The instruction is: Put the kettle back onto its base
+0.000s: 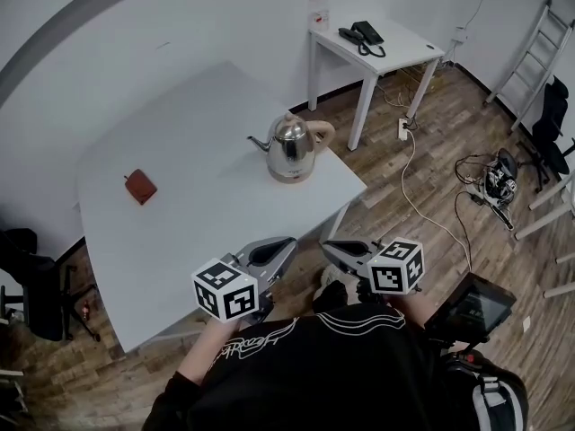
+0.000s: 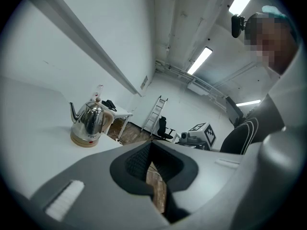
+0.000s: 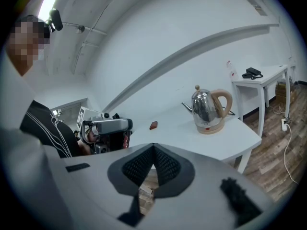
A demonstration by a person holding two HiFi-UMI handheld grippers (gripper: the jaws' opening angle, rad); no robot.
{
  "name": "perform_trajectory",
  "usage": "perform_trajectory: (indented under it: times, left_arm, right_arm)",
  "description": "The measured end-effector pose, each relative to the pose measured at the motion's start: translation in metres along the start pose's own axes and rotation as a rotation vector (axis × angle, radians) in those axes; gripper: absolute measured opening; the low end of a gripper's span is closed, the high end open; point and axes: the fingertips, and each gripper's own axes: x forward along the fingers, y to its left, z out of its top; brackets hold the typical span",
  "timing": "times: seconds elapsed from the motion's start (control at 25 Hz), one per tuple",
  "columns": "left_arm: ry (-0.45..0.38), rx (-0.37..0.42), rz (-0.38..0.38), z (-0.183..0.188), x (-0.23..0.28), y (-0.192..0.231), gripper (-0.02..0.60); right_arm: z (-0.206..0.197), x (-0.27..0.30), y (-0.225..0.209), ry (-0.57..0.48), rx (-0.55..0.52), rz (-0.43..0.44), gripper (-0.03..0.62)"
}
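Note:
A shiny steel kettle with a tan handle stands upright on its round tan base, near the right edge of the white table. My left gripper and right gripper hover side by side off the table's near corner, close to the person's body and well short of the kettle. Both are shut with nothing between the jaws. The left gripper view shows its closed tips with the kettle far off at the left. In the right gripper view the closed tips sit below the kettle.
A small red-brown wallet lies on the table's left part. A white side table with a phone and a bottle stands behind. A ladder, a black chair and cables occupy the wooden floor at right.

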Motion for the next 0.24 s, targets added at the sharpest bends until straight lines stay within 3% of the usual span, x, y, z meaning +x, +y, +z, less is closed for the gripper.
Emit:
perform_trajectory:
  times: [0.24]
  left_arm:
    - [0.017, -0.011, -0.002, -0.0054, 0.0026, 0.0015, 0.006]
  right_arm:
    - [0.0005, -0.0014, -0.0046, -0.001, -0.003, -0.01, 0.006]
